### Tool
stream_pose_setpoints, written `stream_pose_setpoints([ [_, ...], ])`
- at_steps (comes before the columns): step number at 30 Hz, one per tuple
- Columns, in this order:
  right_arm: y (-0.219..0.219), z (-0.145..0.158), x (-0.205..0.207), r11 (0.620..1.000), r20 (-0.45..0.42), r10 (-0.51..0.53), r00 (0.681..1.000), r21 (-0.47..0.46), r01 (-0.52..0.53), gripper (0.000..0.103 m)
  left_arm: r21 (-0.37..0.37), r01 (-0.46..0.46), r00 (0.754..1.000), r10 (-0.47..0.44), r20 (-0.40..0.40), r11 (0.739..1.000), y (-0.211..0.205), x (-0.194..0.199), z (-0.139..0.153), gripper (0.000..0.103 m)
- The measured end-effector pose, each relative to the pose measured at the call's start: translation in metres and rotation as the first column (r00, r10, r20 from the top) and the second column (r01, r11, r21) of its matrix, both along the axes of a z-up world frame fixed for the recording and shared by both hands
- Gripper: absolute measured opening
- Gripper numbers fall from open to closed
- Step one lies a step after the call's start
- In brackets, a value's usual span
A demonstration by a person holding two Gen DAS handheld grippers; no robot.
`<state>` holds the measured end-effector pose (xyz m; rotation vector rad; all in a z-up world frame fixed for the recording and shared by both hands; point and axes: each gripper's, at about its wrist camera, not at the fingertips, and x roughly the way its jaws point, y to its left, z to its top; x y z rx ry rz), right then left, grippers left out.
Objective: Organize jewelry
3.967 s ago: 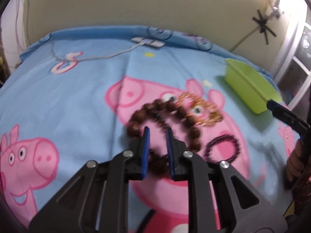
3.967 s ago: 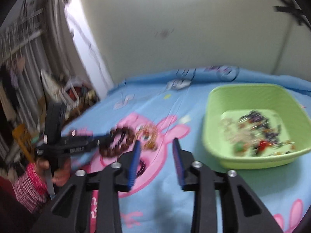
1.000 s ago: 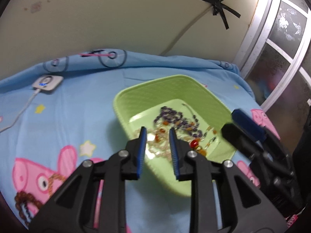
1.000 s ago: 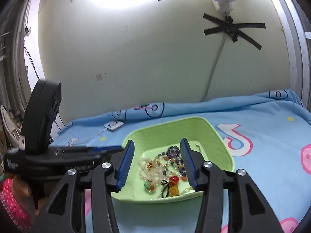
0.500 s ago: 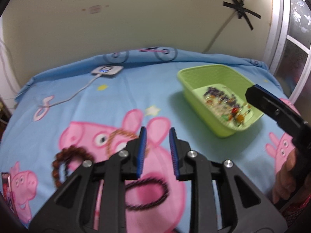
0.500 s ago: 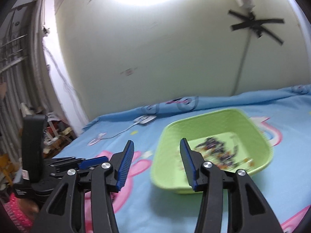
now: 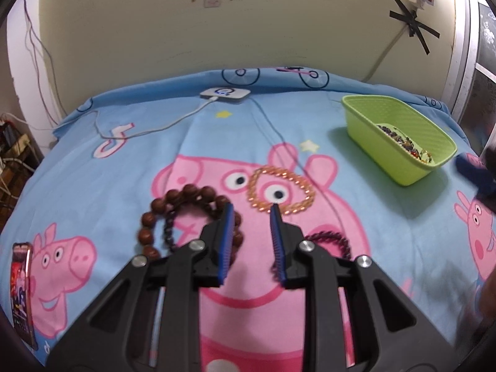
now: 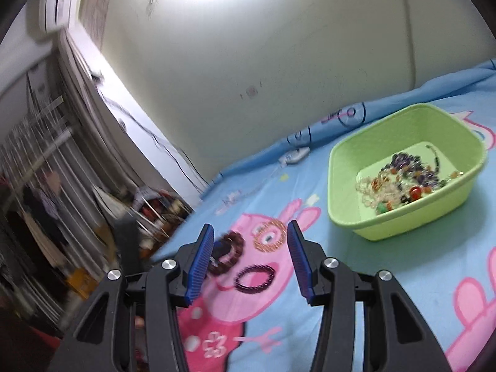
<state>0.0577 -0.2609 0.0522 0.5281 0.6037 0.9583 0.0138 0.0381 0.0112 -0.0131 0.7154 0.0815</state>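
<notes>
My left gripper (image 7: 251, 215) hovers open and empty over the cartoon bedsheet. Just beyond its fingertips lie a brown wooden bead bracelet (image 7: 186, 193) on the left, a gold chain bracelet (image 7: 280, 190) ahead, and a dark maroon band (image 7: 336, 238) on the right, partly hidden by the right finger. The green basket (image 7: 369, 130) holding mixed jewelry (image 8: 403, 179) sits at the far right. My right gripper (image 8: 251, 243) is open and empty, raised above the sheet, with the bead bracelet (image 8: 231, 248), gold chain (image 8: 269, 235) and dark band (image 8: 255, 279) beyond it and the basket (image 8: 400, 226) to its right.
A white charger puck (image 7: 224, 93) with its cable lies near the wall. A phone (image 7: 21, 285) rests at the sheet's left edge. A window frame stands to the right, cluttered shelves to the left of the bed. A blue pad of the right gripper (image 7: 474, 170) shows beside the basket.
My left gripper has swung left from above the basket to over the three bracelets on the sheet. The right view has turned left and tilted, so the basket now sits at its right.
</notes>
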Motion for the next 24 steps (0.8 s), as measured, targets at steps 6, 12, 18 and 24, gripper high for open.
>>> stream_pose_setpoints([
  [6,-0.103,0.056,-0.016,0.965,0.125,-0.091,0.988,0.257,0.056,0.031,0.002,-0.007,1.000,0.007,0.008,1.000,0.017,-0.008,-0.002,0.022],
  [12,-0.131,0.064,-0.033,0.942,0.175,-0.079,0.981,0.336,0.016,0.031,0.008,-0.026,0.999,0.026,0.019,1.000,0.029,-0.012,-0.003,0.022],
  [18,-0.048,0.014,-0.010,0.992,0.024,0.029,0.999,0.122,-0.031,0.031,0.016,-0.040,0.999,0.040,0.007,0.999,0.031,-0.013,-0.008,0.022],
  [24,0.038,-0.015,-0.011,0.984,-0.007,0.072,0.997,-0.161,-0.072,0.031,-0.005,-0.038,0.999,0.038,-0.012,0.999,0.031,-0.014,-0.012,0.022],
])
